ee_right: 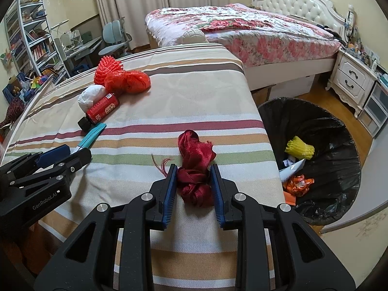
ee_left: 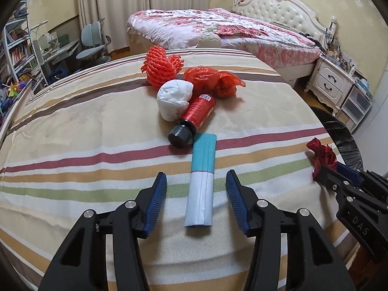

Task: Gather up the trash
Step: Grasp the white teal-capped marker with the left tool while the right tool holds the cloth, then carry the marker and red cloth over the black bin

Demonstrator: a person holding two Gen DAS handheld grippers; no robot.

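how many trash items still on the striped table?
6: orange foam net at the far end, orange plastic bag, white paper wad, red bottle, blue-white packet between the left fingers, red ribbon in the right gripper.

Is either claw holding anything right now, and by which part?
The right claw grips the dark red ribbon bundle at its near end. The left claw is open, straddling the roll.

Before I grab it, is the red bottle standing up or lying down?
Lying down. The red bottle rests on its side on the striped cloth, black cap toward the camera.
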